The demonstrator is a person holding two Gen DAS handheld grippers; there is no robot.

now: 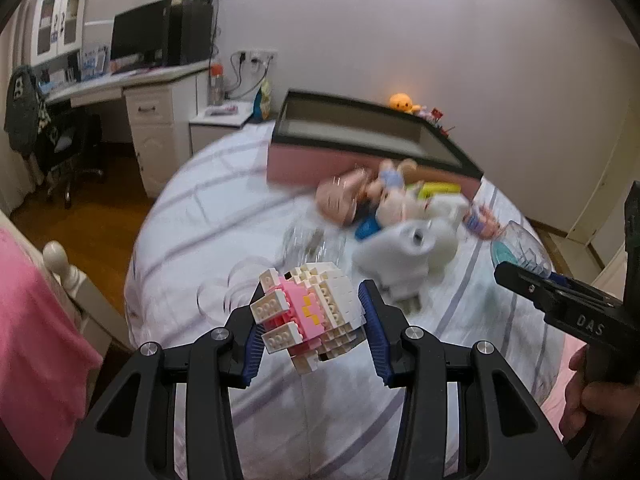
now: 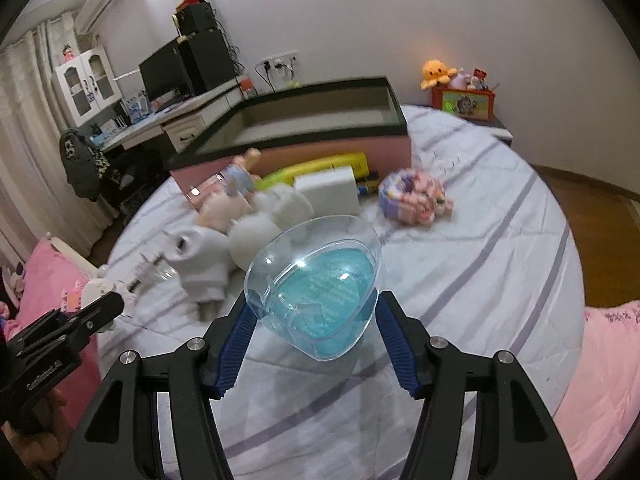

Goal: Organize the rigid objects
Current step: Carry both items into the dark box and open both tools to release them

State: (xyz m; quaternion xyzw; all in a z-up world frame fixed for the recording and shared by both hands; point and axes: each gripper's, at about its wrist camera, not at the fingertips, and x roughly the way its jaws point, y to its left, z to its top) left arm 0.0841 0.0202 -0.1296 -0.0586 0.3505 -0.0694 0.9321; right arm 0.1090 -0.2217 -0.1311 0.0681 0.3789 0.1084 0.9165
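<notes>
A pink storage box (image 2: pixel 304 148) sits at twelve o'clock on the bed (image 2: pixel 480 280). The right tongs (image 2: pixel 316 316) clench a clear plastic case (image 2: pixel 316 284); it may slip. The left tongs (image 1: pixel 310 312) clench a brick toy (image 1: pixel 310 312) that may crumble.

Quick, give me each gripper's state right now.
Left gripper: closed on the white and pink brick model.
Right gripper: closed on the clear heart-shaped box with a blue base.
</notes>
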